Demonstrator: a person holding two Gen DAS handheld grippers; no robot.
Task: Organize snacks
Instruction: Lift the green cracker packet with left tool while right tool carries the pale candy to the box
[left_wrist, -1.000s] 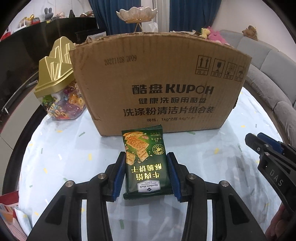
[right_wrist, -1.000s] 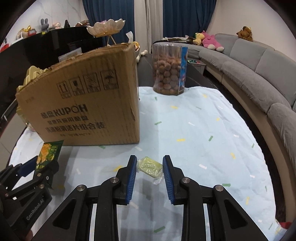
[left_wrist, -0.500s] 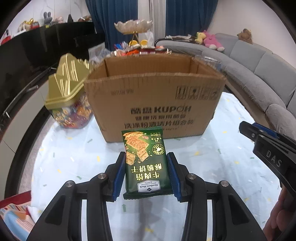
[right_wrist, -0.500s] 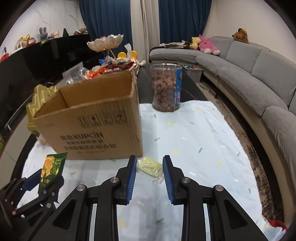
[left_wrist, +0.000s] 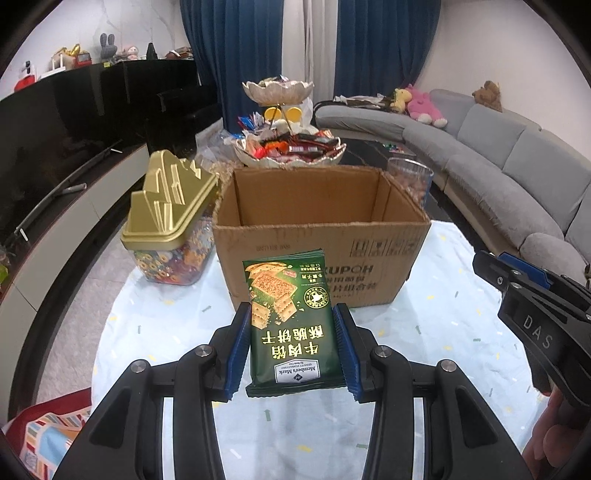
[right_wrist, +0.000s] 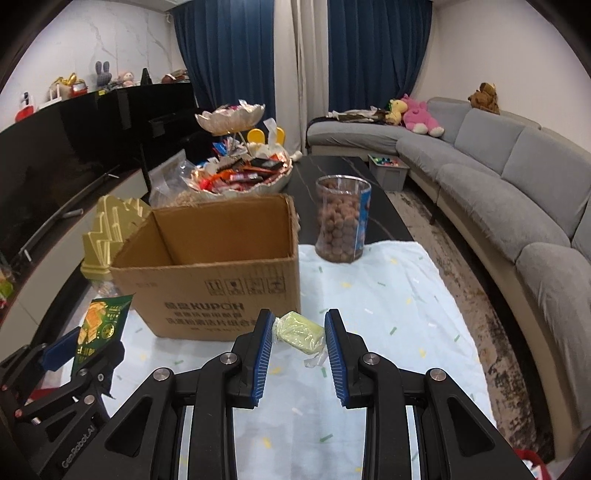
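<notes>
Left tongs (left_wrist: 291, 345) clamp a green cracker packet (left_wrist: 291, 325) by its sides, held in the air just short of the open cardboard box (left_wrist: 317, 236). Right tongs (right_wrist: 298, 345) pinch a small yellow-green wrapped candy (right_wrist: 300, 331) above the pale tablecloth (right_wrist: 388, 317), in front of the box's right corner. A gold-lidded jar (left_wrist: 170, 225) stands left of the box.

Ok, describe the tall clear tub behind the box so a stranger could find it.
Start at the open cardboard box on the pale cloth. Just past its right rear corner stands a clear cylinder tub, upright, filled with brown balls and carrying a blue label, unlike the gold-lidded jar on the box's other side.
</notes>
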